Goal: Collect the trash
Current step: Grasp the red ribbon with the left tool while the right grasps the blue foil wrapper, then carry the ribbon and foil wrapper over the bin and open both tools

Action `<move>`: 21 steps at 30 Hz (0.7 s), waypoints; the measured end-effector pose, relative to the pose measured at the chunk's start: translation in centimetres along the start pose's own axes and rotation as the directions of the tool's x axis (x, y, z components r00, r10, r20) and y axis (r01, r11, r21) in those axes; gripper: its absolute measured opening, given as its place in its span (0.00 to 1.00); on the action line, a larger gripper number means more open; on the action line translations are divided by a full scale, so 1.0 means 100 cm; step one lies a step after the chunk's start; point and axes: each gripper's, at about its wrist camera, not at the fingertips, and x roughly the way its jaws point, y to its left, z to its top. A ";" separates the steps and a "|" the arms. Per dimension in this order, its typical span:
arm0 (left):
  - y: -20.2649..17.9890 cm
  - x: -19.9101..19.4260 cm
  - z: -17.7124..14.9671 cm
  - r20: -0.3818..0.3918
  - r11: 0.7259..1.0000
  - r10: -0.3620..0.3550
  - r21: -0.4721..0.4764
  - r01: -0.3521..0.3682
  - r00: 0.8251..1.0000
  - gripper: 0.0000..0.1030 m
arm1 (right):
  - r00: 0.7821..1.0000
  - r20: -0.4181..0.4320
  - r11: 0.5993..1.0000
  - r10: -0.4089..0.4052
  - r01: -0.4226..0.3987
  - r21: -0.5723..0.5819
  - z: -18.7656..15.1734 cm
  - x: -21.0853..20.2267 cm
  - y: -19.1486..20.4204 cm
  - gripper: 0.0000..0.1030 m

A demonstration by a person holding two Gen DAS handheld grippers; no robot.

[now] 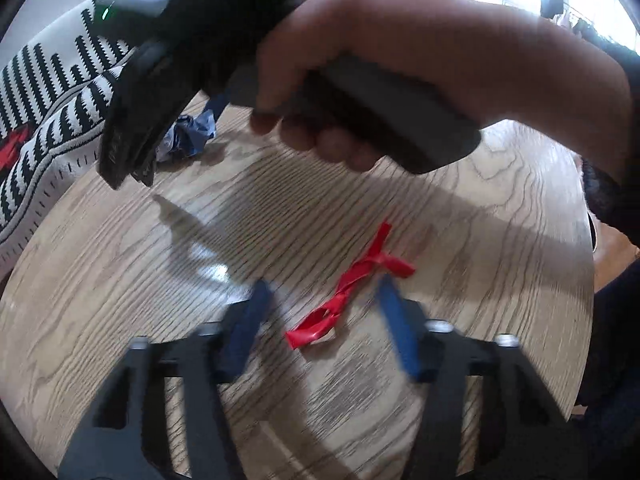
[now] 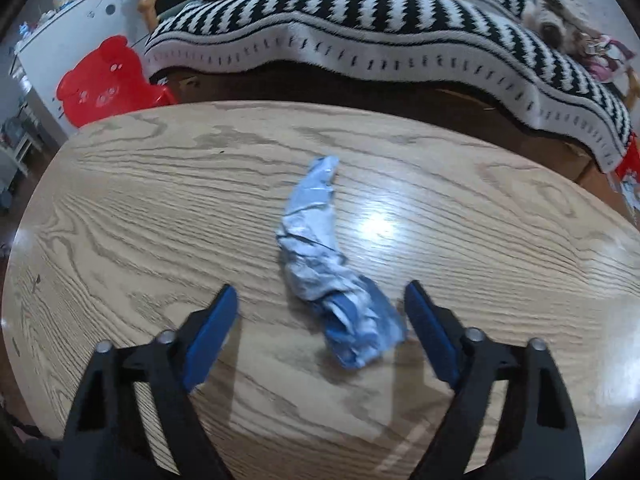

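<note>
A twisted red wrapper (image 1: 352, 286) lies on the round wooden table (image 1: 120, 280). My left gripper (image 1: 324, 288) is open, its blue fingers on either side of the wrapper's near part, just above the table. A crumpled blue and silver wrapper (image 2: 326, 264) lies on the table (image 2: 140, 208) in the right wrist view. My right gripper (image 2: 320, 300) is open, its fingers flanking the wrapper's near end. In the left wrist view the right gripper (image 1: 128, 176) is held by a hand above the blue wrapper (image 1: 186, 138).
A black and white zigzag blanket (image 2: 400, 24) covers a sofa beyond the table. A red plastic stool (image 2: 106, 80) stands at the far left. A white cabinet (image 2: 72, 28) stands behind it. The table edge (image 1: 588, 280) curves close on the right.
</note>
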 end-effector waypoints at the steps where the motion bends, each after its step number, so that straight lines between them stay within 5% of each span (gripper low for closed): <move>1: -0.001 0.000 0.001 -0.006 1.000 0.006 0.000 -0.006 1.000 0.29 | 1.000 0.003 1.000 -0.016 0.016 -0.008 0.000 0.000 0.001 0.37; 3: -0.001 -0.001 0.003 -0.018 1.000 0.016 -0.010 -0.016 1.000 0.09 | 1.000 0.004 1.000 -0.003 0.003 0.017 -0.001 -0.003 -0.001 0.29; 16: 0.018 -0.039 0.004 -0.003 0.982 0.100 -0.163 -0.099 0.995 0.08 | 0.992 0.107 0.983 -0.072 0.052 0.176 -0.083 -0.110 -0.024 0.28; 21: 0.039 -0.061 0.002 -0.006 0.939 0.179 -0.299 -0.173 0.984 0.08 | 0.990 0.113 0.973 -0.082 0.055 0.224 -0.138 -0.144 -0.021 0.28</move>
